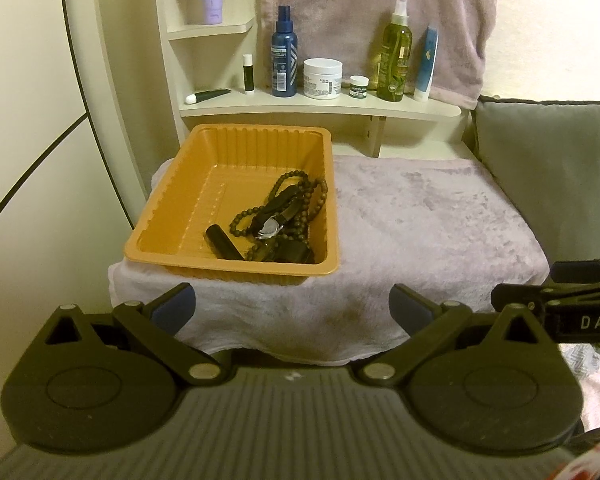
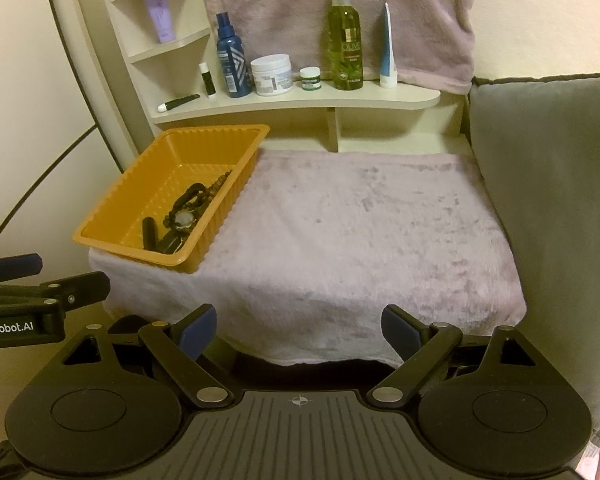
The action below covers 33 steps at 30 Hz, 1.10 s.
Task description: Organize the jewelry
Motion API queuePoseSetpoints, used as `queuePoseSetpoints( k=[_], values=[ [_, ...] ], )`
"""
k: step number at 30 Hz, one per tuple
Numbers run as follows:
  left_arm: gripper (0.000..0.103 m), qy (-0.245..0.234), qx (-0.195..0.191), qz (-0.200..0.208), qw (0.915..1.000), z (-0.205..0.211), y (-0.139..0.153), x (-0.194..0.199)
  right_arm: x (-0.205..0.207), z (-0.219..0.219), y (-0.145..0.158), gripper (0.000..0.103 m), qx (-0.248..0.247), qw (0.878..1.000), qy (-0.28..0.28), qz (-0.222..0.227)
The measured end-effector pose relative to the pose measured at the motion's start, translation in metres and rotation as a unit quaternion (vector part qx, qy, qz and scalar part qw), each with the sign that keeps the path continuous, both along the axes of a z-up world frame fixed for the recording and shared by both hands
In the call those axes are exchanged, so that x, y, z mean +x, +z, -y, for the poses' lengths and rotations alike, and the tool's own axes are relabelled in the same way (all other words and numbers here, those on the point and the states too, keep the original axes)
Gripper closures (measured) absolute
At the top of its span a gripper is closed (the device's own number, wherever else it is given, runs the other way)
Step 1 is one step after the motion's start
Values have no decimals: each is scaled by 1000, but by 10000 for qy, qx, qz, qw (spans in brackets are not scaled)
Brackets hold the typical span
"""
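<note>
An orange plastic tray sits at the left of a towel-covered table. Inside it lie a dark bead necklace, a wristwatch with a black strap and a black tube. My left gripper is open and empty, in front of the table's near edge, just short of the tray. My right gripper is open and empty, at the near edge right of the tray. Each gripper shows in the other's view.
A cream shelf behind the table holds a blue spray bottle, a white jar, a small green jar, an olive bottle and tubes. A grey cushion bounds the right side.
</note>
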State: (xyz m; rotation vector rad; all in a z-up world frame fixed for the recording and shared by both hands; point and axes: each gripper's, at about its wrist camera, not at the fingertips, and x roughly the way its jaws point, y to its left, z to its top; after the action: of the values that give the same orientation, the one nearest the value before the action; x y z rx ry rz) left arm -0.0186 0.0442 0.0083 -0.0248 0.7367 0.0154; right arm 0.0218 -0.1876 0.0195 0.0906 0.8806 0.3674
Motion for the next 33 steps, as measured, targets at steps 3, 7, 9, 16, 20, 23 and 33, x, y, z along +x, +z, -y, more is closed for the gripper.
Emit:
queuePoseSetpoints(
  k=[3, 7, 9, 16, 20, 23, 33],
  values=[
    [0, -7, 0, 2, 10000, 0, 0, 0, 0, -1, 0, 14, -2, 10000, -7, 0],
    [0, -10, -2, 0, 10000, 0, -1, 0, 0, -1, 0, 14, -2, 10000, -3, -2],
    [0, -12, -7, -8, 10000, 0, 0, 0, 0, -2, 0, 14, -1, 10000, -16, 0],
    [0, -11, -13, 2, 10000, 0, 0, 0, 0, -3, 0, 14, 1, 10000, -23, 3],
    [0, -11, -19, 10, 10000, 0, 0, 0, 0, -2, 0, 14, 4, 10000, -13, 7],
    [0, -15, -15, 6, 10000, 0, -1, 0, 0, -2, 0, 14, 4, 10000, -10, 7],
    [0, -5, -19, 8, 10000, -1, -1, -1, 0, -3, 0, 14, 3, 10000, -15, 8]
  ],
)
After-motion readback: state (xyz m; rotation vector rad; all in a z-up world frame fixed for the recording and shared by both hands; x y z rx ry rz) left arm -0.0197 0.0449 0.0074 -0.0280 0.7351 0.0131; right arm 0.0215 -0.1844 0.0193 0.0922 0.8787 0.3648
